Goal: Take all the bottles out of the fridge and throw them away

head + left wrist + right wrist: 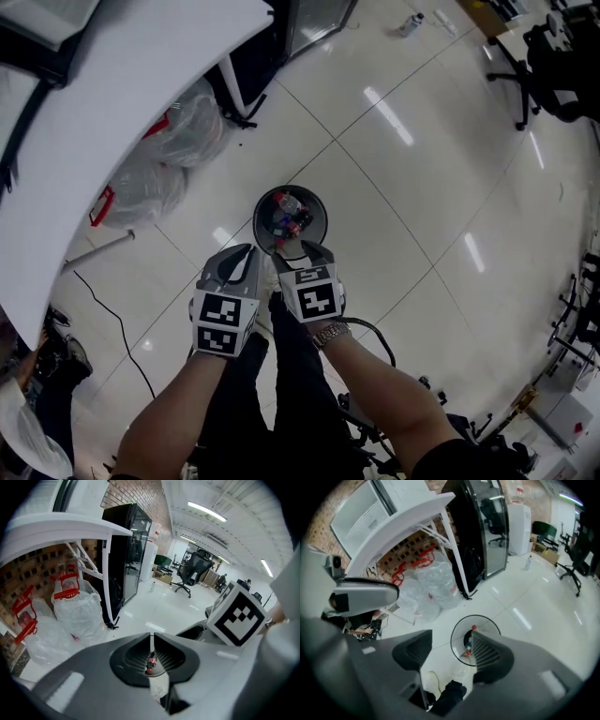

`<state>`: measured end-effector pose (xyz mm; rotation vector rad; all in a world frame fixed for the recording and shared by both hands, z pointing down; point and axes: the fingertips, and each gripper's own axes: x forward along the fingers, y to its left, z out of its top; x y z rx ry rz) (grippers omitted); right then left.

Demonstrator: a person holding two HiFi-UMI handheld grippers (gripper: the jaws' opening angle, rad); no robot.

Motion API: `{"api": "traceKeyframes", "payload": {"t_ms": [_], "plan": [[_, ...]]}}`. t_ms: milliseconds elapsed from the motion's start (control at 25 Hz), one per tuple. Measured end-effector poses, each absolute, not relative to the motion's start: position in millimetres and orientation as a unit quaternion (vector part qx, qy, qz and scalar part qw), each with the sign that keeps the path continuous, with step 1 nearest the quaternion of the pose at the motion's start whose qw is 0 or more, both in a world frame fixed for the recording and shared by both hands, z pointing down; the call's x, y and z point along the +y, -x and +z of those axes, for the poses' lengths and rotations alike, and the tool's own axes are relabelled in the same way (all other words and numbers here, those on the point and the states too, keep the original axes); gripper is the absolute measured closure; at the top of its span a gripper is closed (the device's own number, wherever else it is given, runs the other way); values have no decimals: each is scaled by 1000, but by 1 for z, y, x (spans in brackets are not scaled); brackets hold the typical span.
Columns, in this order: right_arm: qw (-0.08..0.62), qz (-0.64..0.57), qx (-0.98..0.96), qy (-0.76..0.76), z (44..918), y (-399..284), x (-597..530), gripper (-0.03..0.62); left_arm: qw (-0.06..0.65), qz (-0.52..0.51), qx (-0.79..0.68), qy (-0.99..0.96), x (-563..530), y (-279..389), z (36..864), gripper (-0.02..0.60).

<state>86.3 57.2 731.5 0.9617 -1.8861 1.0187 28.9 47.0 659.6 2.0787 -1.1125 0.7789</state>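
A round black bin (257, 221) stands on the white tiled floor, with several bottles (291, 218) with red caps lying inside it. Both grippers hang side by side just above its near rim. My left gripper (247, 255) has its jaws together with only a thin slit between them and holds nothing; through that slit in the left gripper view (151, 637) a bottle (151, 660) in the bin shows. My right gripper (302, 251) stands open and empty; between its jaws in the right gripper view (450, 646) I see the bin (456, 629) and a red cap (474, 628).
Clear plastic bags (173, 141) with red handles lie under a white table (112, 94) at the left. A black glass-door fridge (125, 550) stands behind them. Office chairs (553, 56) sit far right. A black cable (112, 323) runs across the floor.
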Motion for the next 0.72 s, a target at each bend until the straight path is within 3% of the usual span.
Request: {"api": "traceKeyframes", "payload": {"t_ms": [720], "plan": [[296,253,-877,-280,448,26,49,353,242,197,-585,-749,59,80,427,577]]}}
